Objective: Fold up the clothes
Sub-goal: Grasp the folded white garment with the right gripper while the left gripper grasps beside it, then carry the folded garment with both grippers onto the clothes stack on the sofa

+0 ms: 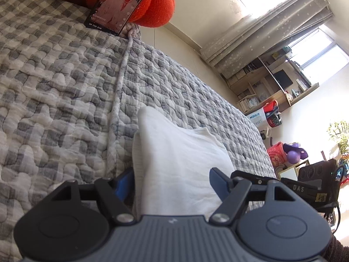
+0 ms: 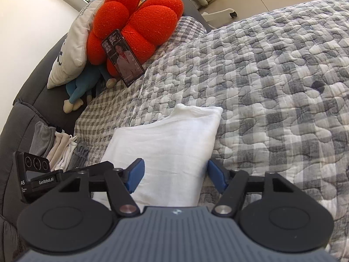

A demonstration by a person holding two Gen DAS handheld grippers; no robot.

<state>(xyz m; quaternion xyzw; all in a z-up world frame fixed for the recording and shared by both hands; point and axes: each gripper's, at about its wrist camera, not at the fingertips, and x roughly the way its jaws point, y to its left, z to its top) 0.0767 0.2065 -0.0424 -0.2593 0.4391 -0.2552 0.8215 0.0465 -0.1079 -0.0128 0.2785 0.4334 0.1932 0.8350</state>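
A white folded garment [image 1: 174, 148] lies on the grey checked quilt [image 1: 65, 87]. My left gripper [image 1: 172, 181] reaches over its near end, and the cloth fills the gap between the two blue pads [image 1: 125, 183]. In the right wrist view the same garment [image 2: 170, 135] lies flat and roughly rectangular. My right gripper [image 2: 175, 174] straddles its near edge: one blue pad [image 2: 136, 174] sits over the cloth and the other stands at its right side. Both sets of jaws stand partly apart. I see no cloth pinched or lifted.
A red flower cushion [image 2: 130, 21] with a phone [image 2: 122, 59] leaning on it, a white pillow [image 2: 74, 43] and a blue plush toy [image 2: 80, 89] sit at the bed's head. A stack of folded clothes [image 2: 63, 150] lies left of the garment. The bed edge [image 1: 250, 118] drops to a cluttered floor.
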